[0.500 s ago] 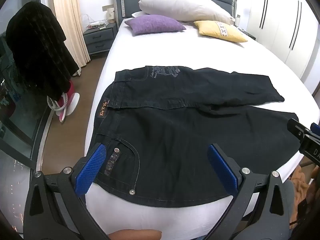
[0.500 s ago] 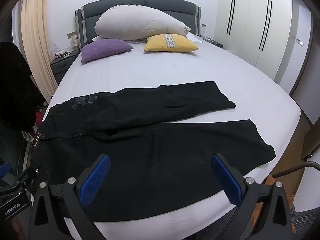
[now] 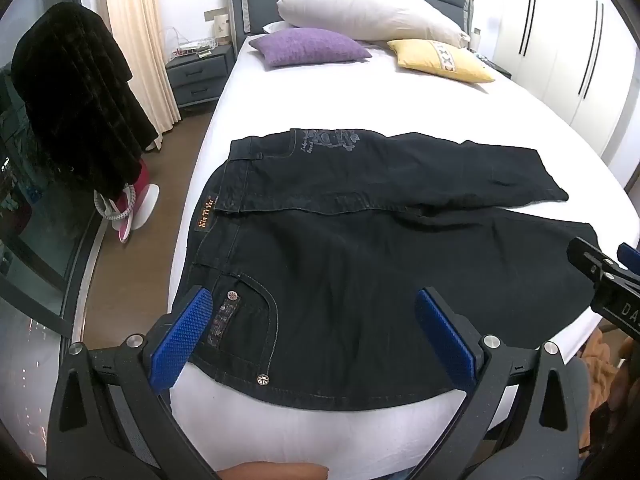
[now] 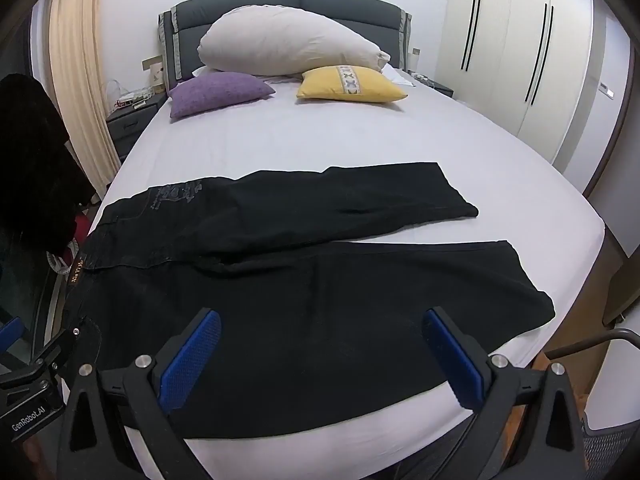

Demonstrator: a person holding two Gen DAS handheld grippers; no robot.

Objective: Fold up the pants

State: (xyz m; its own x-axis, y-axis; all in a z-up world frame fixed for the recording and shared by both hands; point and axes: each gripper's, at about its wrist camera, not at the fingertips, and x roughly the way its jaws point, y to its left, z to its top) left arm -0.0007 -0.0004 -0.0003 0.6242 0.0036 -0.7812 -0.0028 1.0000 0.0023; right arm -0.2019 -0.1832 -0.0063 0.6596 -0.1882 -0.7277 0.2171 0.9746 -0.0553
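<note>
Black two-finger grippers with blue pads

Ribbed blue pads are set inside the jaws; silver screws are seen behind them, and "GenRobot.AI" is printed on the left gripper.

"GenRobot.AI" in white on my black left gripper. "DA…", cut off by the frame edge, on my black right gripper. Orange waistband patch on the black denim pants: lettering illegible.

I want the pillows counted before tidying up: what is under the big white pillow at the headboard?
The big white pillow rests on another white pillow, only its corner showing. The purple cushion and yellow cushion lie in front. Anything further beneath is covered.
</note>
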